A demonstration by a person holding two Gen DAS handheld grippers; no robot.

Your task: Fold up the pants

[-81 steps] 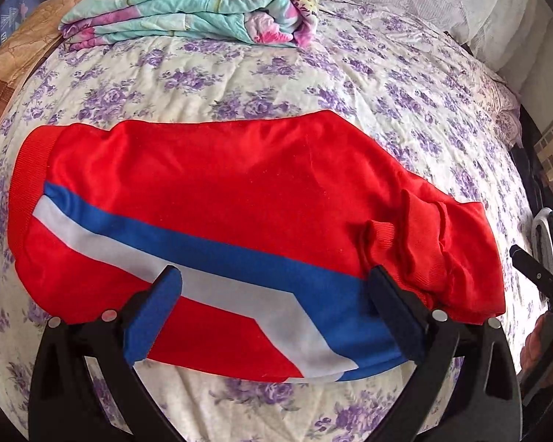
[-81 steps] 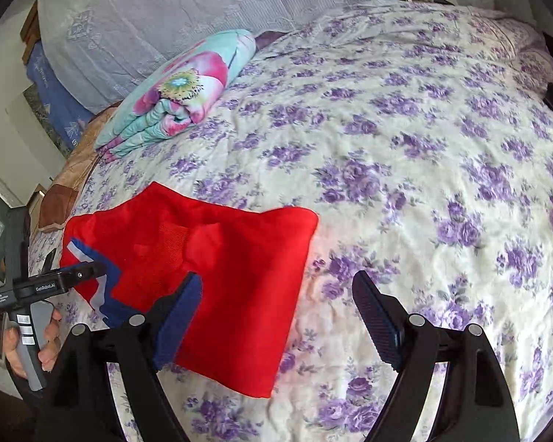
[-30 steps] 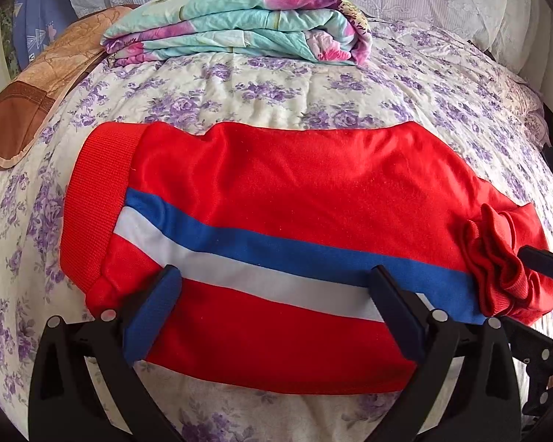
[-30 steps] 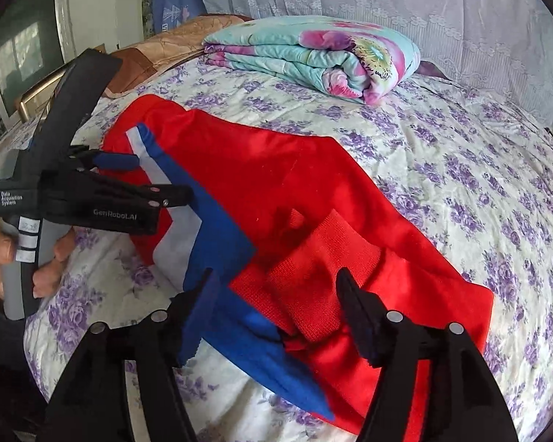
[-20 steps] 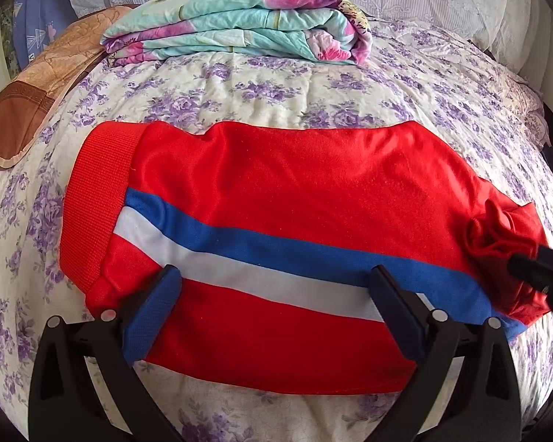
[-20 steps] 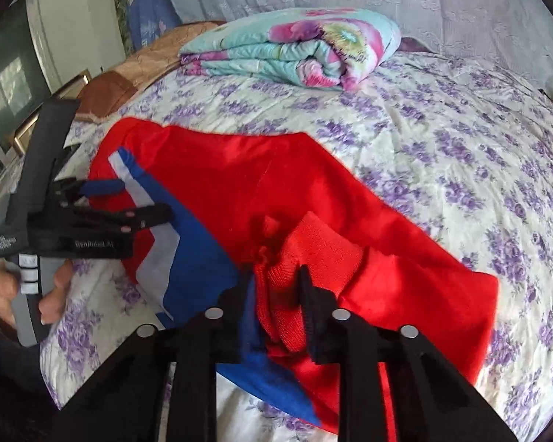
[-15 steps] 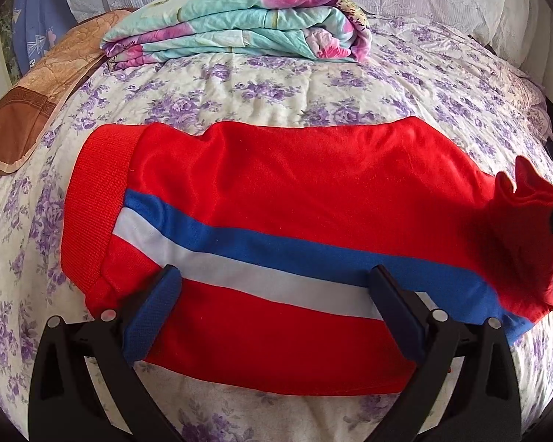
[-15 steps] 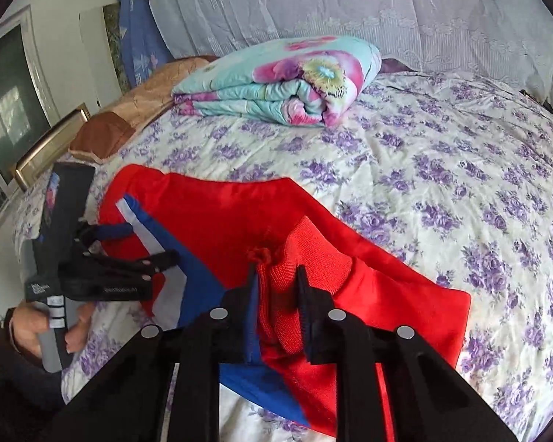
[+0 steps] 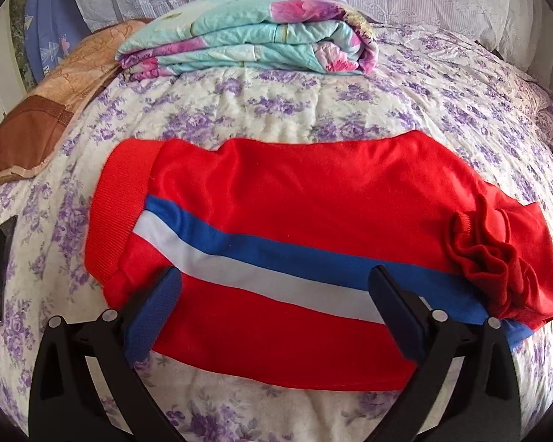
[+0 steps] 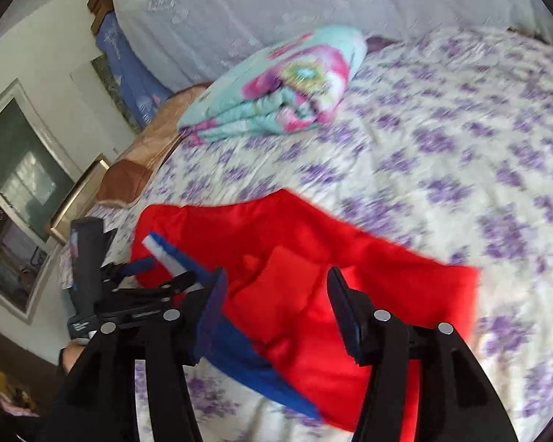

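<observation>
The red pants (image 9: 313,199) lie flat on the purple-flowered bedspread (image 9: 295,110), long axis running left to right in the left wrist view. The ribbed waistband is at the left end, and the bunched cuffs are piled up at the right end. A blue and white stripe runs along the length.

The left gripper (image 9: 272,294) hovers over the near edge, fingers spread wide, nothing pinched. The right gripper (image 10: 276,305) is over the cuff end with its jaws opening, pads clear of the cloth.

A folded floral quilt (image 9: 247,44) sits farther back. There's white lettering on the left gripper's body in the right wrist view, but it's too blurry to read.
</observation>
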